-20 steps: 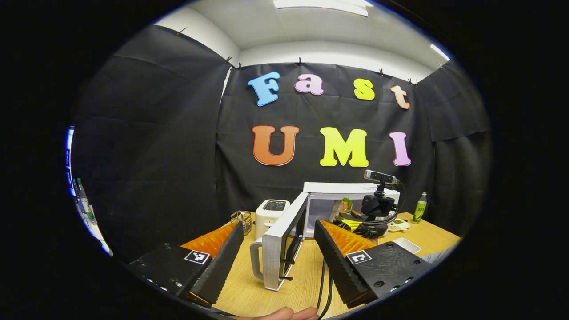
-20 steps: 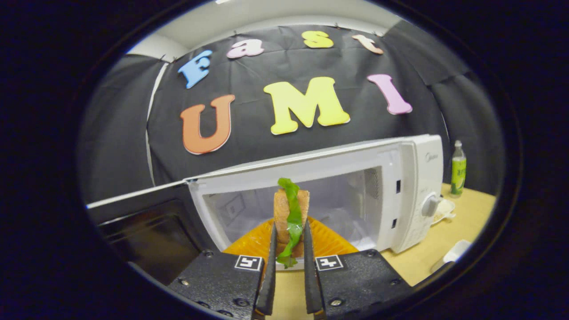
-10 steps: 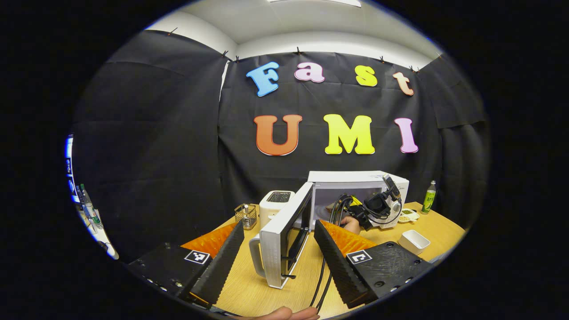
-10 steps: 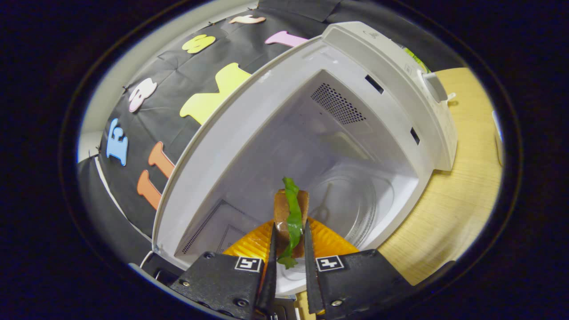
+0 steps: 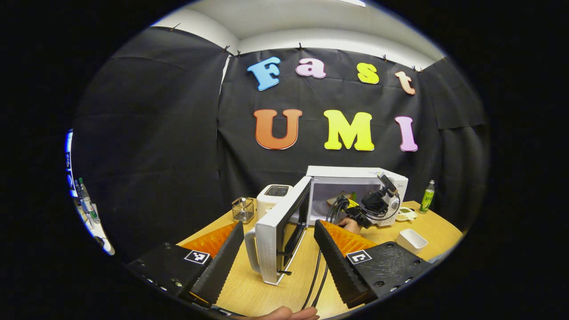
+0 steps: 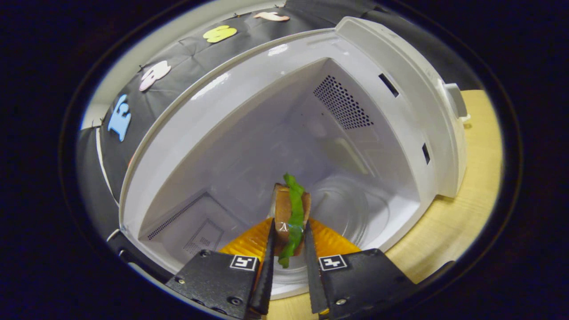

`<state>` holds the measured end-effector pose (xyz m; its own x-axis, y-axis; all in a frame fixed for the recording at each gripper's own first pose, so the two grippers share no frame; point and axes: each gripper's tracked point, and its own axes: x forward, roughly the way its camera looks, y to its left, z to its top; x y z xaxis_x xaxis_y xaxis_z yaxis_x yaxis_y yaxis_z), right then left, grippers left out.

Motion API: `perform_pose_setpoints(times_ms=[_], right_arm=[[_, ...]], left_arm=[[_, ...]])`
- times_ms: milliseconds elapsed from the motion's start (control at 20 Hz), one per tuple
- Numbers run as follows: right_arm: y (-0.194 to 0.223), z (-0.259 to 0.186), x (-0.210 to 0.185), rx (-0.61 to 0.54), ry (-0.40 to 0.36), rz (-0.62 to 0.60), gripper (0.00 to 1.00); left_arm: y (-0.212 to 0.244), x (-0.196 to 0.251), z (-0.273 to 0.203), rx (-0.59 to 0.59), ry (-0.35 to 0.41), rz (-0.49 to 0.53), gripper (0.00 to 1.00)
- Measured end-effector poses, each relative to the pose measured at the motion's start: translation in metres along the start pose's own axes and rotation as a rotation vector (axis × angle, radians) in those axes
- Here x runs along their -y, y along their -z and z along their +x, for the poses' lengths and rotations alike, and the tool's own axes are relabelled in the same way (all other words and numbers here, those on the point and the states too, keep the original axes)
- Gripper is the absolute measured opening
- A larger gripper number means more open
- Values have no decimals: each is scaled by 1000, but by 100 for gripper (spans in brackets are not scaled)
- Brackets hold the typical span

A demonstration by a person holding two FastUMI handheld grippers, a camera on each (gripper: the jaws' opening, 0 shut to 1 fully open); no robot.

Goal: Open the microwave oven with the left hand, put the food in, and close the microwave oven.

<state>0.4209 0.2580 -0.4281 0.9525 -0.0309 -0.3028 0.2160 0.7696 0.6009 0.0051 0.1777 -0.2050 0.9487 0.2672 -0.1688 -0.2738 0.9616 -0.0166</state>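
Observation:
The white microwave (image 5: 355, 172) stands at the back of the wooden table, its door (image 5: 275, 240) swung wide towards me. My left gripper (image 5: 279, 223) hangs open in front of the door's edge, touching nothing. In the left gripper view, my right gripper (image 5: 375, 204) and the hand (image 5: 351, 224) holding it reach into the oven's mouth. In the right gripper view, my right gripper (image 6: 288, 229) is shut on a sandwich (image 6: 289, 211) of brown bread with a green leaf. It holds the sandwich upright inside the white cavity (image 6: 266, 133), just above the near edge of the glass turntable (image 6: 351, 209).
Left of the microwave stand a white toaster (image 5: 275, 198) and a wire basket (image 5: 243, 210). A green bottle (image 5: 427, 195), a small plate (image 5: 405, 215) and a white square dish (image 5: 411, 240) sit to its right. Black cables (image 5: 318, 275) trail across the table (image 5: 249, 289).
My right gripper has carried the sandwich from outside the oven's mouth to deeper inside the cavity, tilting down towards the turntable. My left gripper has stayed open by the door.

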Motion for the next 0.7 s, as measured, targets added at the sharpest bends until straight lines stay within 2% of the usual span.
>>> perform_pose_setpoints(times_ms=[100, 200, 300, 350, 450, 550, 600, 650, 700], right_arm=[[-3, 3, 18, 40, 64, -72, 39], [-11, 2, 26, 69, 97, -142, 46], [-17, 1, 25, 106, 89, -217, 41], [-22, -1, 24, 132, 86, -255, 41], [-30, -7, 20, 181, 76, -328, 56], [-35, -18, 12, 210, 46, -396, 59], [-33, -24, 9, 202, 27, -404, 74], [-31, -33, 6, 193, 3, -395, 76], [-31, -42, 1, 194, -27, -394, 84]], left_arm=[[0, 1, -1, 2, 5, -8, 95], [1, 1, -3, 0, 6, -8, 95], [0, 0, -3, 4, -1, 3, 95], [-1, -2, -4, 7, -9, 9, 95], [-1, -5, -7, 11, -23, 13, 95], [2, -7, -8, 2, -21, -2, 95], [3, -8, -11, 0, -15, -19, 95], [3, -11, -11, 2, -8, -31, 96], [5, -15, -11, -1, -5, -32, 95]])
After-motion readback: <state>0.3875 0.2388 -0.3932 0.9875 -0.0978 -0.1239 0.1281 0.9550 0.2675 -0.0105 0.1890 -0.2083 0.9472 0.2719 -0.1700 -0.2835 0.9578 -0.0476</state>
